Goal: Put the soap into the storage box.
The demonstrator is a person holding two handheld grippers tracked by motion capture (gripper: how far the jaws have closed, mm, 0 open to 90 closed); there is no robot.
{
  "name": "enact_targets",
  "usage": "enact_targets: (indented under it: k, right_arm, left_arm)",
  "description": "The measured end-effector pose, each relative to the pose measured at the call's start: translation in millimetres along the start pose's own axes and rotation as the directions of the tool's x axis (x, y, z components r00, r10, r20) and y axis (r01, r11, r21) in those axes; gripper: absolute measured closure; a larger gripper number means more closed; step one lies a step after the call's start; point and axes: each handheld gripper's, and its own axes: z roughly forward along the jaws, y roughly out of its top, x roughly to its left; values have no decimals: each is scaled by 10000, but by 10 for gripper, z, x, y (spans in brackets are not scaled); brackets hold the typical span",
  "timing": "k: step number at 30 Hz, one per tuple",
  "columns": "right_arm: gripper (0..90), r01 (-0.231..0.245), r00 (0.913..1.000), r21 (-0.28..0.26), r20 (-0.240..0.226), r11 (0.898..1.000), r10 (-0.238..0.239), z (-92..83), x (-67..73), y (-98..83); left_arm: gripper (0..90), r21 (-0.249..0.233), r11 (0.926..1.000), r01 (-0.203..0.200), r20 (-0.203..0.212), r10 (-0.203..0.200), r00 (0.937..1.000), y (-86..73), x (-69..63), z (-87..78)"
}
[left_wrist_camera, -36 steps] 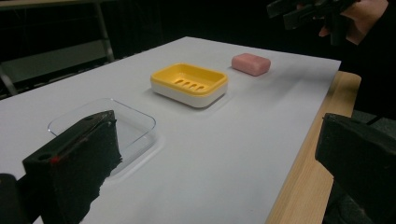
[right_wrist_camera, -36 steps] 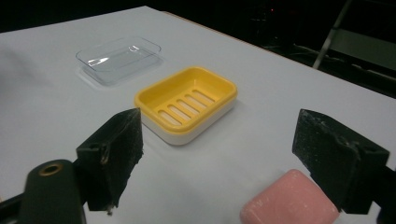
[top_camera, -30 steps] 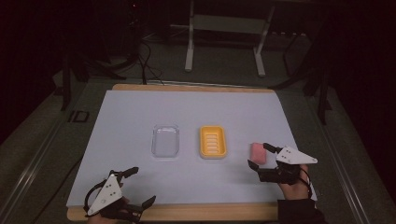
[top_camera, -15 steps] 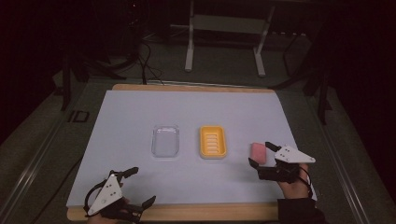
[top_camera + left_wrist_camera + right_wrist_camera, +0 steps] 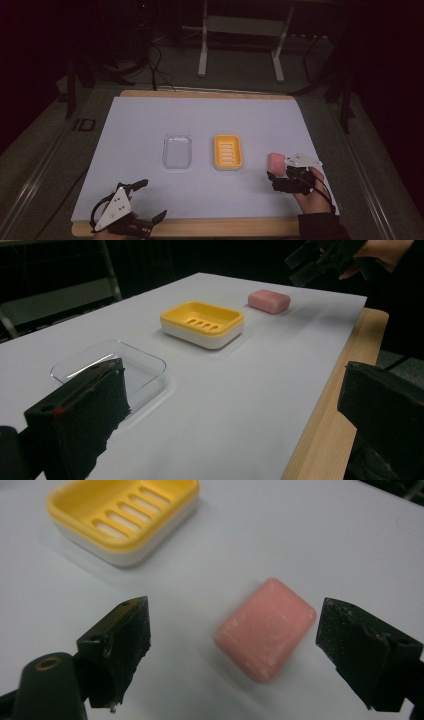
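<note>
In the high view, the right gripper is being held just beside the pink soap bar, which is lying on the white table cover to the right of the yellow soap dish; the left gripper is being rested near the front wooden edge, well apart from the work, its jaws spread wide and nothing being held. A clear plastic lid is lying to the left of the dish. In the left gripper view, the same row is being shown from the side: lid nearest, dish beyond it, soap farthest, with the right gripper hovering above and beyond the bar. In the right gripper view, the soap is being framed between the two wide-open jaws, untouched, sitting nearer the right jaw and turned at an angle to both. From here, a slip is judged the main risk: if the jaws are being closed across the bar's rounded corners rather than its flat sides, the slick bar could be squeezed out or spun. The off-centre position could also cause the bar to be pushed along the cover by one jaw before it is being gripped.
</note>
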Motion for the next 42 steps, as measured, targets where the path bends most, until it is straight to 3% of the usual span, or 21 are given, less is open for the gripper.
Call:
enact_targets:
  k: [3, 4, 7, 10, 11, 13, 14, 15, 16, 18, 20, 21, 22, 24, 25, 26, 27, 28, 29, 38, 42]
  right_arm:
    - [141, -211, 9998, 429, 81, 9989, 208, 24, -18, 5]
    - [141, -480, 9988, 936, 131, 9945, 469, 49, -43, 8]
    - [150, -1360, 9903, 1869, -22, 9729, 1389, 87, -106, 0]
    - [171, -2065, 9766, 2595, -44, 9434, 2150, 95, -174, -9]
    - [171, -2065, 9766, 2595, -44, 9434, 2150, 95, -174, -9]
    - [193, -2615, 9615, 3188, 30, 9110, 2749, 80, -242, -7]
    - [193, -2771, 9562, 3352, 42, 9005, 2927, 77, -261, -9]
    - [193, -2771, 9562, 3352, 42, 9005, 2927, 77, -261, -9]
    - [195, -2981, 9480, 3725, 77, 8789, 3183, 72, -292, -10]
    - [196, -3128, 9404, 4128, 85, 8554, 3399, 73, -312, -14]
    - [197, -3133, 9382, 4486, 99, 8370, 3459, 78, -324, -22]
    - [197, -3133, 9382, 4486, 99, 8370, 3459, 78, -324, -22]
    - [201, -3178, 9340, 4848, 120, 8149, 3571, 88, -333, -31]
    - [201, -3134, 9325, 5266, 133, 7902, 3610, 103, -335, -42]
    - [201, -3134, 9325, 5266, 133, 7902, 3610, 103, -335, -42]
    - [200, -3081, 9297, 5681, 95, 7631, 3683, 123, -334, -55]
    - [200, -3081, 9297, 5681, 95, 7631, 3683, 123, -334, -55]
    - [201, -3053, 9264, 6023, 85, 7376, 3765, 140, -328, -64]
    - [202, -3051, 9242, 6144, 70, 7276, 3817, 144, -327, -66]
    - [205, -2928, 9171, 6832, 29, 6689, 3986, 157, -274, -39]
    - [179, -2594, 9217, 7348, -55, 6268, 3879, 180, -225, -34]
  left_arm:
    - [2, 8, 10000, -6, 9, 6, 10000, 1, 0, 1]
    - [2, 6, 10000, -7, 15, 7, 10000, 1, 0, 1]
    - [2, 52, 10000, -25, -12, 25, 10000, 0, 2, 4]
    - [2, 73, 10000, -39, -20, 39, 10000, -1, 3, 5]
    - [2, 73, 10000, -39, -20, 39, 10000, -1, 3, 5]
    - [2, 87, 10000, -30, -32, 30, 10000, -2, 4, 6]
    - [2, 98, 9999, -33, -39, 34, 10000, -3, 3, 9]
    - [2, 98, 9999, -33, -39, 34, 10000, -3, 3, 9]
    - [2, 107, 9999, -38, -43, 38, 10000, -3, 2, 10]
    - [2, 114, 9999, -38, -47, 38, 10000, -5, 1, 12]
    - [2, 127, 9999, -29, -54, 30, 10000, -5, 3, 13]
    - [2, 127, 9999, -29, -54, 30, 10000, -5, 3, 13]
    - [2, 126, 9999, -26, -52, 26, 10000, -5, 3, 14]
    - [2, 136, 9999, -39, -60, 40, 10000, -6, 3, 15]
    - [2, 136, 9999, -39, -60, 40, 10000, -6, 3, 15]
    - [2, 130, 9999, -28, -61, 29, 10000, -6, 3, 14]
    - [2, 130, 9999, -28, -61, 29, 10000, -6, 3, 14]
    - [2, 127, 9999, -27, -63, 27, 10000, -6, 4, 14]
    - [2, 127, 9999, -20, -57, 21, 10000, -6, 5, 14]
    - [2, 174, 9998, -56, -80, 58, 10000, -8, 4, 17]
    - [2, 192, 9998, -68, -96, 70, 9999, -9, 7, 18]
